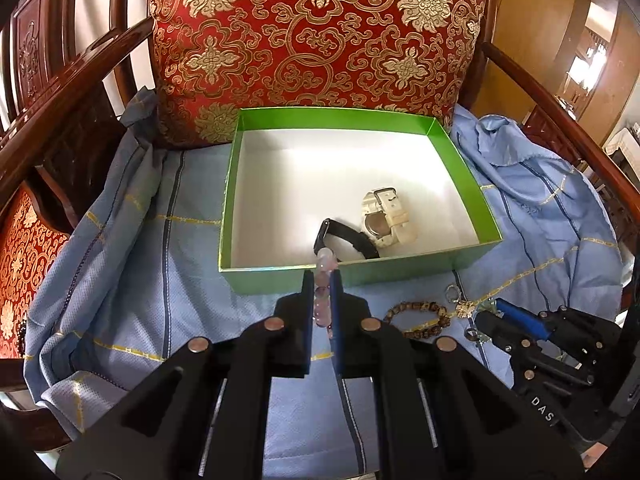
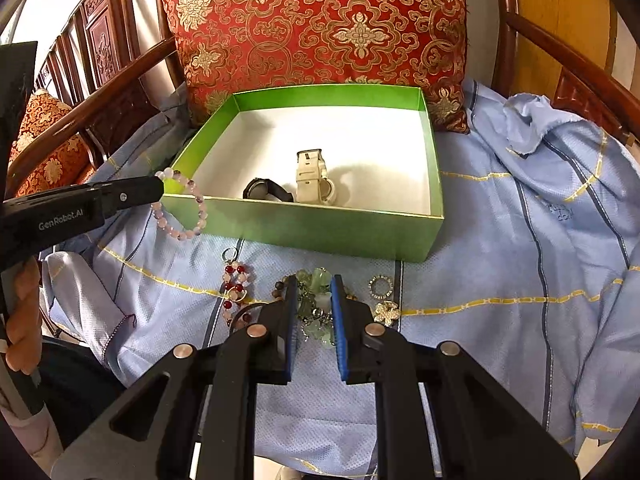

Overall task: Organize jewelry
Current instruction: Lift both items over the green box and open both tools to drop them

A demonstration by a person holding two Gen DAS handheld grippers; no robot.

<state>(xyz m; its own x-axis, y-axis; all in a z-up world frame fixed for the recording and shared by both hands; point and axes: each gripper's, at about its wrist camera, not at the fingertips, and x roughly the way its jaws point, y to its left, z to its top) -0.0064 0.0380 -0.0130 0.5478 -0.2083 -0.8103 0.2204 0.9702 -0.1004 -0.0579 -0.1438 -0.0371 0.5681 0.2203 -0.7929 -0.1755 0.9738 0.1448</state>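
Observation:
My left gripper (image 1: 323,276) is shut on a pink bead bracelet (image 2: 182,204) and holds it in the air at the near left corner of the green box (image 2: 304,224). The bracelet also shows between the fingers in the left wrist view (image 1: 323,280). In the box lie a white watch (image 2: 312,176) and a black watch (image 2: 266,190). My right gripper (image 2: 314,284) is low over the cloth, its jaws around a green stone bracelet (image 2: 316,304), closed on it or nearly so.
On the blue cloth (image 2: 500,240) in front of the box lie a red bead piece (image 2: 236,284), a brown bead bracelet (image 1: 416,312), a silver ring (image 2: 381,286) and a flower brooch (image 2: 387,312). A red cushion (image 2: 312,28) stands behind the box. Wooden armrests flank both sides.

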